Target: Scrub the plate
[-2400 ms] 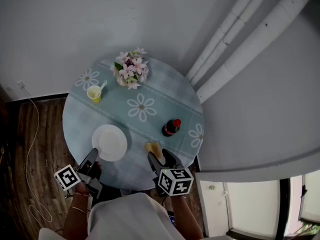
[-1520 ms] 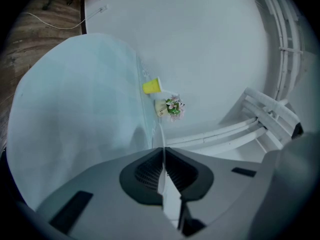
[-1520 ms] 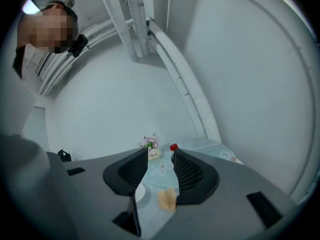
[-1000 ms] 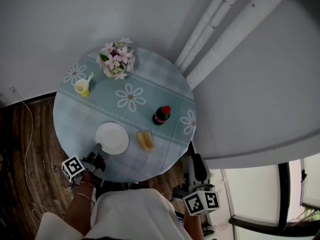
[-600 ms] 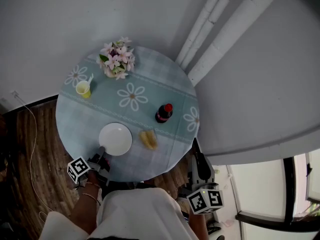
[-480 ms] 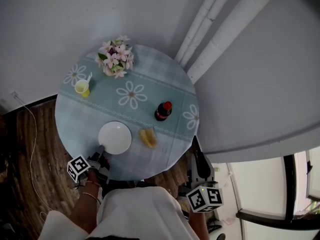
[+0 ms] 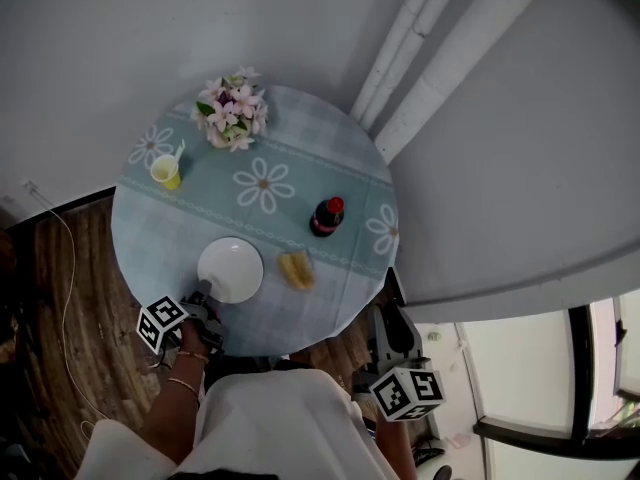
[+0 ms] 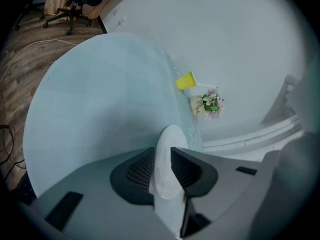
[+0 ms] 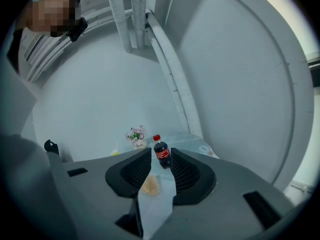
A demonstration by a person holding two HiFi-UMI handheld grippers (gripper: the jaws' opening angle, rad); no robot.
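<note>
While table [image 7: 170,230] sits by wall [image 7: 150,28], L gripper [image 8: 162,153] just opened, plate [image 7: 231,268] between; R gripper [image 9: 160,155] spread.

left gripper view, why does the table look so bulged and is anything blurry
Left gripper view: the wide-angle lens bulges the round table into a dome and darkens the corners; the plate close to the lens is soft, the yellow cup farther off crisper. Right gripper view: the wall pipes bow likewise.

Plate [image 7: 230,269] lies left of sponge [image 7: 295,269] on table [image 7: 330,158].
</note>
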